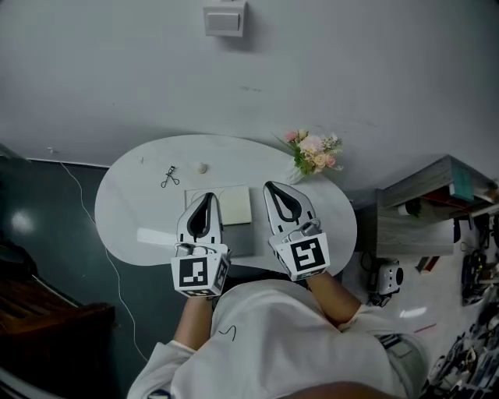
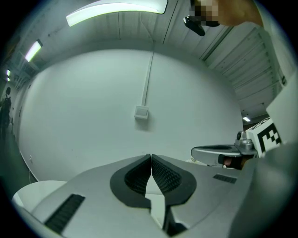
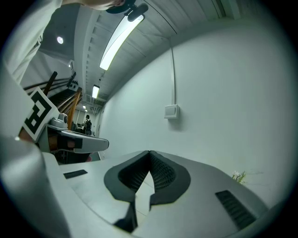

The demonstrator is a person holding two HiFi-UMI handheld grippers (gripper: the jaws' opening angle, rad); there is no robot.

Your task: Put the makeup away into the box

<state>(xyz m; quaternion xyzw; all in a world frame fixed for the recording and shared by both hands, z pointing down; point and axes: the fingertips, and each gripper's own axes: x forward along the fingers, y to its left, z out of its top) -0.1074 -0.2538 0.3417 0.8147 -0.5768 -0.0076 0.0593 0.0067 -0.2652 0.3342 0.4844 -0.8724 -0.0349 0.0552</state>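
- White and oval, the surface (image 1: 132,210) stands against a plain grey wall with a small switch plate (image 1: 225,19) high on it. A bunch of pink flowers (image 1: 314,153) is at its far right edge.
- A pale square box (image 1: 234,206) lies in the middle of the surface, directly in front of the person. The left tongs cover part of it, and I cannot tell if anything is already inside.
- Two makeup things are plainly outside the box. A dark eyelash curler (image 1: 170,177) lies to the left of it, near but apart. A small round pale item (image 1: 203,167) lies just behind the box, toward the wall; what it is I cannot tell.
- The left tongs (image 1: 209,196) are held level above the box. In the left gripper view the left tongs (image 2: 151,156) have their ribbed pads pressed together with nothing between them.
- The right tongs (image 1: 270,187) are held beside the left ones, over the right edge of the box. In the right gripper view the right tongs (image 3: 149,152) are also closed tip to tip and empty.
- Both gripper views look at the wall and not down at the surface, so neither pair of tongs touches any makeup.
- My judgement: the task is at its beginning, or at least not finished. At least the curler and the round item must yet go into the box, and neither pair of tongs is aimed at them.
- For the next pick one pair of tongs would need to open and come down toward the left or far side of the box.
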